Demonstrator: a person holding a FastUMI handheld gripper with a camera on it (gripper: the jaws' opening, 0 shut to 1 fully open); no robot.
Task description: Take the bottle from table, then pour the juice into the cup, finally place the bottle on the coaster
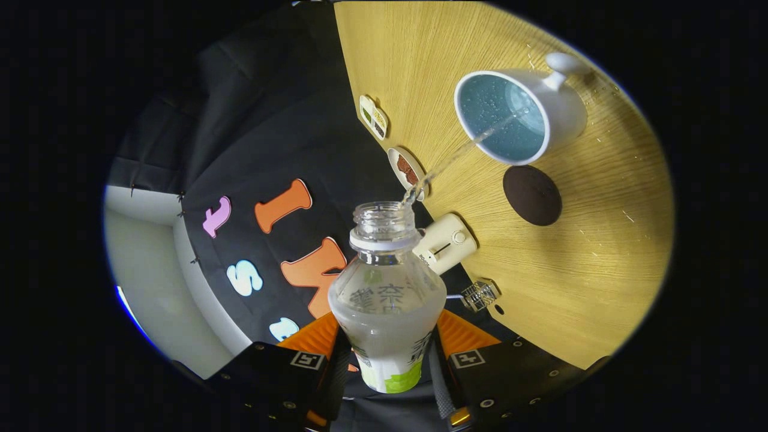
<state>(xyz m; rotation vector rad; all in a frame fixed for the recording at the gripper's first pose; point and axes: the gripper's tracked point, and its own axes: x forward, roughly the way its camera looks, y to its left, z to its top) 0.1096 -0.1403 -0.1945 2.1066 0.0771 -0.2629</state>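
Note:
A clear plastic bottle (387, 300) with no cap and pale cloudy juice inside sits between my two fingers, and the gripper (389, 354) is shut on its lower body. The view is rolled hard, so the bottle is tipped. A thin stream of juice (462, 153) leaves the bottle's mouth and lands in the white cup (510, 114), which has a blue inside, a handle and some liquid in it. The round dark brown coaster (532, 195) lies flat on the wooden table (600, 252) right beside the cup, on the side nearer me.
Along the table's edge by the black cloth wall stand a cream-coloured box with a knob (447, 243), a small wire basket (480, 295) and two small dishes (407, 170) (374, 117). Small droplets speckle the wood around the cup.

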